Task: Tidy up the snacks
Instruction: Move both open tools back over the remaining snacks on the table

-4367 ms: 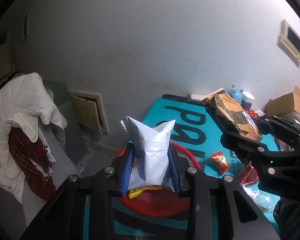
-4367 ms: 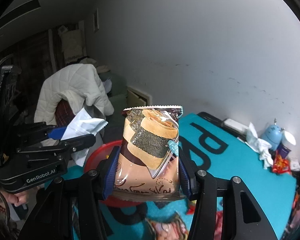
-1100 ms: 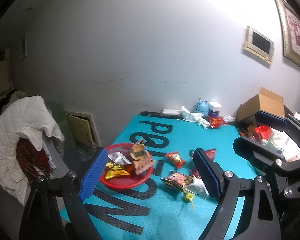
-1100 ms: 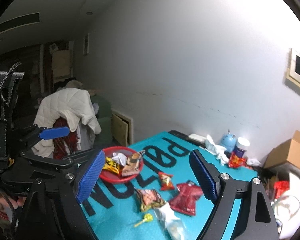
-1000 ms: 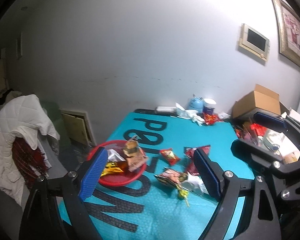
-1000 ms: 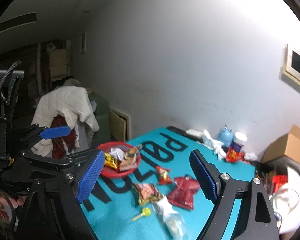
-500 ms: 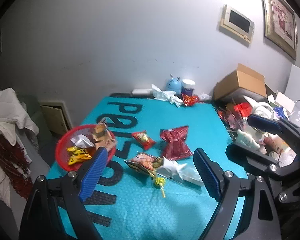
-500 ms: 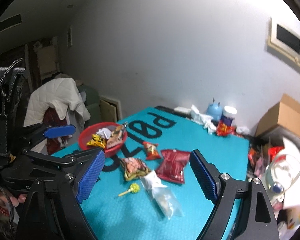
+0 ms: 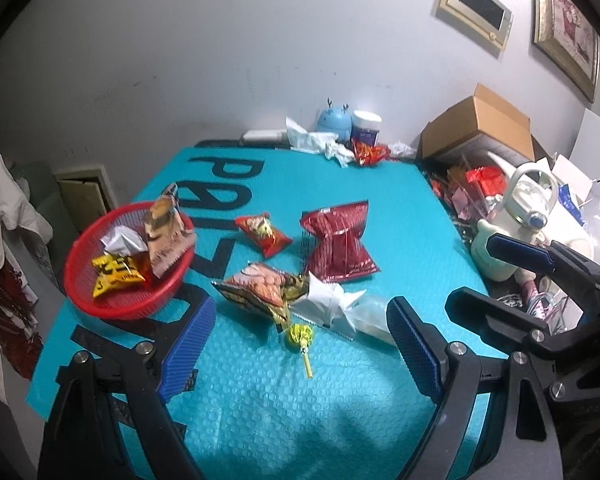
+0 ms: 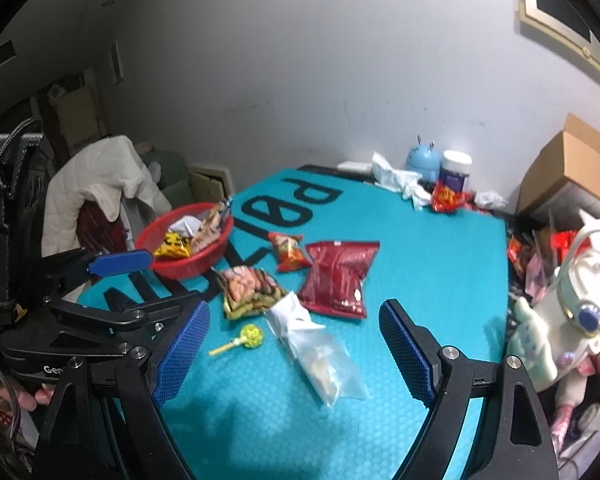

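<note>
A red basket point(image 9: 84, 292) point(image 10: 204, 266) at the table's left holds a yellow packet point(image 9: 114, 278), a white packet point(image 9: 122, 240) and a brown seaweed-roll packet point(image 9: 162, 236). On the teal mat lie a small red packet point(image 9: 264, 232) point(image 10: 288, 254), a dark red bag point(image 9: 340, 246) point(image 10: 336, 276), an orange-and-black packet point(image 9: 256, 286) point(image 10: 248, 292), a clear-and-white bag point(image 9: 340, 306) point(image 10: 320, 356) and a yellow lollipop point(image 9: 300, 338) point(image 10: 248, 338). My left gripper point(image 9: 300, 352) and right gripper point(image 10: 294, 348) are both open and empty above the near side of the table.
At the back stand a blue figure point(image 9: 334, 120), a white-lidded jar point(image 9: 366, 126), tissues point(image 9: 312, 140) and a red wrapper point(image 9: 368, 154). A cardboard box point(image 9: 480, 124), a white bottle point(image 9: 528, 216) and clutter fill the right. A chair with a white jacket point(image 10: 100, 196) stands left.
Both grippers held packets 4.4 s ago; those now lie in the basket. Both grippers are open and have pulled back and swung right, toward the loose snacks.
</note>
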Action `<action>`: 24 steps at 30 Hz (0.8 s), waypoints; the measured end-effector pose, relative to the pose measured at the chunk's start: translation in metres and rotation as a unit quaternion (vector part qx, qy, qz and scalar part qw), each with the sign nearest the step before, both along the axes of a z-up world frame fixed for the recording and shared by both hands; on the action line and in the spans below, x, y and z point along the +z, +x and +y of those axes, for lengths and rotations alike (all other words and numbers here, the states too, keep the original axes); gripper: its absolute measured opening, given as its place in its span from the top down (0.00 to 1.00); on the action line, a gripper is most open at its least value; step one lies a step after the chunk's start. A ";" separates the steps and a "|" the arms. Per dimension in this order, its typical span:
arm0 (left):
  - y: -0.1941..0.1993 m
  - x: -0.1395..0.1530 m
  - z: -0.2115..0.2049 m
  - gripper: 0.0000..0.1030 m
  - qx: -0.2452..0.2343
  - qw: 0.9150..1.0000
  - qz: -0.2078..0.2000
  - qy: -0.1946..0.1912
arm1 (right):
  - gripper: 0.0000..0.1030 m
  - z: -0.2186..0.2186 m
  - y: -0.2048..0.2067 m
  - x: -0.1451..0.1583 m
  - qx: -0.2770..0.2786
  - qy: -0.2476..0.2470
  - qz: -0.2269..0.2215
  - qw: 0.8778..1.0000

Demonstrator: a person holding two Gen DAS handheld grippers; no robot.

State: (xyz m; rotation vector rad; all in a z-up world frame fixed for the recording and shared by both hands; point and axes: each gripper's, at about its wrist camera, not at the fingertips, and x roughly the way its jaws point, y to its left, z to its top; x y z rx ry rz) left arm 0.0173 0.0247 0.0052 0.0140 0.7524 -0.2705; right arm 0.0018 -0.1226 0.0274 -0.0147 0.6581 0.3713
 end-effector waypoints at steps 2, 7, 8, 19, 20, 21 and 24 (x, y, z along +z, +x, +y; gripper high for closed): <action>0.005 -0.007 -0.001 0.15 -0.001 1.000 0.010 0.001 | 0.15 -0.001 0.004 -0.008 0.000 0.001 0.013 1.000; 0.014 -0.025 -0.001 0.15 0.002 0.999 0.032 0.004 | 0.15 -0.001 0.012 -0.026 0.006 -0.008 0.033 0.999; 0.015 -0.028 -0.001 0.15 0.004 0.999 0.035 0.005 | 0.15 -0.001 0.014 -0.030 0.008 -0.011 0.037 0.999; 0.030 -0.063 0.005 0.15 0.014 0.997 0.072 -0.002 | 0.15 0.001 0.034 -0.064 0.025 -0.013 0.074 0.997; 0.032 -0.066 0.006 0.15 0.015 0.997 0.076 -0.003 | 0.15 0.001 0.035 -0.066 0.025 -0.013 0.076 0.997; 0.033 -0.068 0.006 0.15 0.016 0.997 0.078 -0.003 | 0.15 0.001 0.037 -0.070 0.026 -0.014 0.079 0.996; 0.037 -0.076 0.005 0.15 0.019 0.996 0.086 0.000 | 0.15 0.000 0.042 -0.077 0.026 -0.015 0.089 0.996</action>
